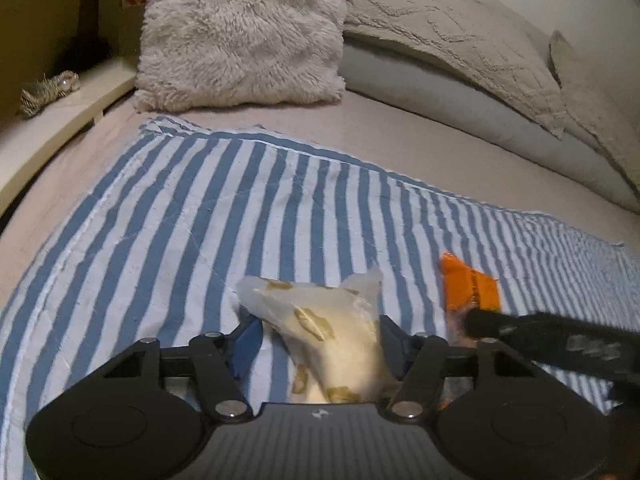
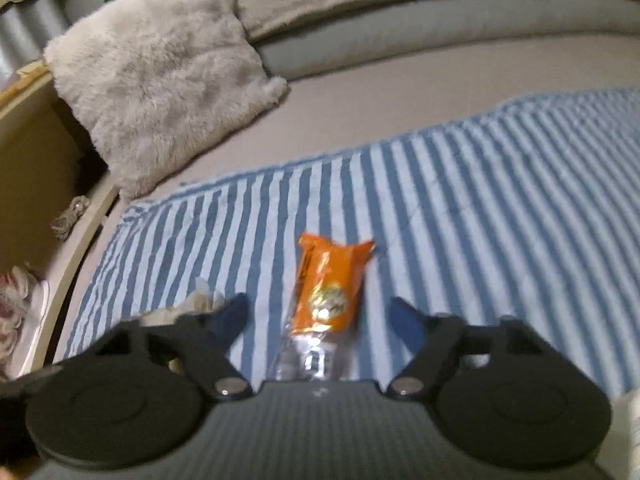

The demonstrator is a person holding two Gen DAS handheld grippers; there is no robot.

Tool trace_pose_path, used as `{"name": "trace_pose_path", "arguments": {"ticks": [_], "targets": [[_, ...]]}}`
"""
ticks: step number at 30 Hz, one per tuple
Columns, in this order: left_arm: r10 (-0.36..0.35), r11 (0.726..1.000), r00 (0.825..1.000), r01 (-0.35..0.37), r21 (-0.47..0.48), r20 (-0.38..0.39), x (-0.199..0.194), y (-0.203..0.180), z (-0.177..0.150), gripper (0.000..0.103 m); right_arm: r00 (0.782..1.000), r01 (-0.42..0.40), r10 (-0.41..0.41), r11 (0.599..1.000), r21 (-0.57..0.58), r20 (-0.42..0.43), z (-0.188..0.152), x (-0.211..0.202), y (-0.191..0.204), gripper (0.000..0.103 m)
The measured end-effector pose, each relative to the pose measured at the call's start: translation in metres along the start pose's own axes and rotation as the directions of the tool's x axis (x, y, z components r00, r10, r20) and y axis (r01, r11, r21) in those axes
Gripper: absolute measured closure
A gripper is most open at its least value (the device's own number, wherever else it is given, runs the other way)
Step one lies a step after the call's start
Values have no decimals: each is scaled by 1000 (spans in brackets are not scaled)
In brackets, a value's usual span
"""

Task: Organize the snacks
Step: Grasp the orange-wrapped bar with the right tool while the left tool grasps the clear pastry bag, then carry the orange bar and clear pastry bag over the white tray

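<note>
Between the two blue fingertips of the left gripper [image 1: 318, 338] sits a pale translucent snack bag [image 1: 320, 332] with yellowish printing, its lower end running back under the gripper's body and its crumpled top reaching forward over the striped blanket [image 1: 180, 220]. Both pads sit tight against the bag's sides, so this gripper is pinching the bag. Just to the right of it lies an orange snack packet [image 1: 470, 288], whose near end is crossed by a dark, blurred finger of the other gripper. From the right wrist view, the right gripper [image 2: 320, 314] stands spread, with the orange snack packet [image 2: 330, 284] lying lengthwise in the middle of the gap; blue stripes of the blanket [image 2: 500, 200] show on either side of the packet, so neither pad touches it. The packet's clear, silvery end points back toward the camera and its orange end points away. Left of that gripper, a scrap of the pale bag [image 2: 200, 300] peeks out behind the fingertip. Farther off, a fluffy grey cushion [image 1: 244, 32] leans at the head of the bed [image 1: 420, 148], beside flatter beige pillows [image 1: 460, 28].
</note>
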State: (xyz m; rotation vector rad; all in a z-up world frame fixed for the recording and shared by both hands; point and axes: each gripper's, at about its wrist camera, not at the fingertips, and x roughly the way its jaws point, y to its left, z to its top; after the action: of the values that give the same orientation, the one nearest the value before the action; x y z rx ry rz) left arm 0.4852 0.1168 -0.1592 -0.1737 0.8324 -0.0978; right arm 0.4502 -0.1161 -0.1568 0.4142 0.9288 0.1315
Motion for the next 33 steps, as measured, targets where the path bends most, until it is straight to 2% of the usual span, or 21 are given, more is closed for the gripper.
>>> {"name": "trace_pose_path", "arguments": {"ticks": [4,8,12,16,23,33], "targets": [[18,1000,1000,-18,5,-16,6,-7,-2,41,999,21,-20,999,31,-27,-3,23,4,32],[37,999,999,-36,16,-16,9,-13,0,53,997,51,-52,999,-10,-53,-4,37,9,56],[18,999,999,-17,49,-28,8,-21,-3,62,999,24,-26,998,-50,-47,-7,40,6,61],[-6,999,1000,7,49,-28,-1,-27,-6,64,999,3,-8,996,-95,-51,-8,27,-4,62],[-26,998,1000,26,59,12,-49,-48,-10,64,998,-59,57,986,-158,-23,-10,-33,-30,62],[-48,996,997,43,76,60,-131,-86,-17,64,994,-87,100,972,-218,47,-6,-134,-60,62]]}}
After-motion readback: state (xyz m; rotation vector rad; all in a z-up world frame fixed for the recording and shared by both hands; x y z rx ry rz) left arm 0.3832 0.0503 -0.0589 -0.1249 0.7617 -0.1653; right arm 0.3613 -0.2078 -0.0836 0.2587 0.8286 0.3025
